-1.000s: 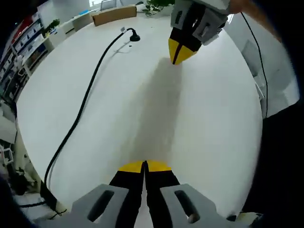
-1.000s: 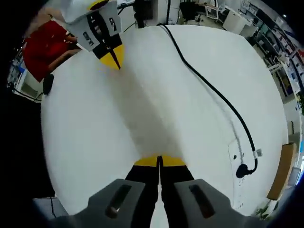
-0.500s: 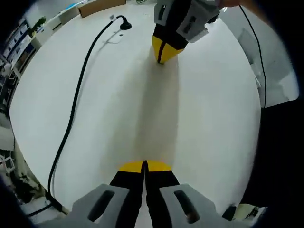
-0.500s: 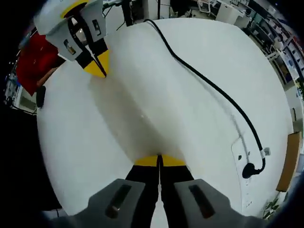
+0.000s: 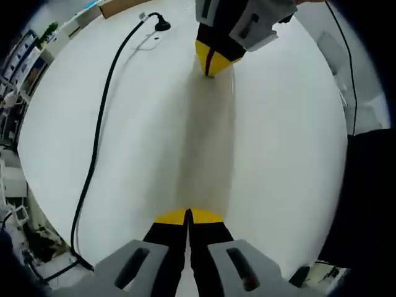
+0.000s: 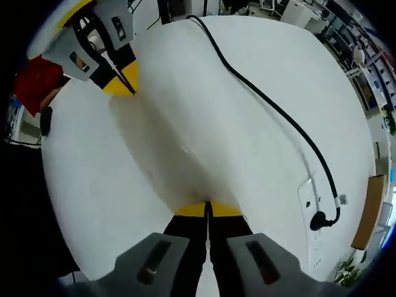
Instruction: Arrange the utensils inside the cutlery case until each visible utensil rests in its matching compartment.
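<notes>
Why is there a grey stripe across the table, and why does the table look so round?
Left gripper view: the stripe is soft shadow on the white table between the shut tongs. Right gripper view: same shadow; the fisheye lens curves the black cable and table edge.

The table [image 5: 278, 154] is plain white. A black cable [image 5: 99, 124] crosses it. Each hand-held gripper [image 5: 187, 215] is black with yellow tips and grey housing, the other [image 6: 207, 207] alike.

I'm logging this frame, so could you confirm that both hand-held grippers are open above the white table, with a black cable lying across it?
Not quite: both are shut, not open. The left gripper view shows the left hand-held gripper with its jaws together, and the right gripper view shows the same for the right hand-held gripper. The white table and black cable are as you say.
</notes>
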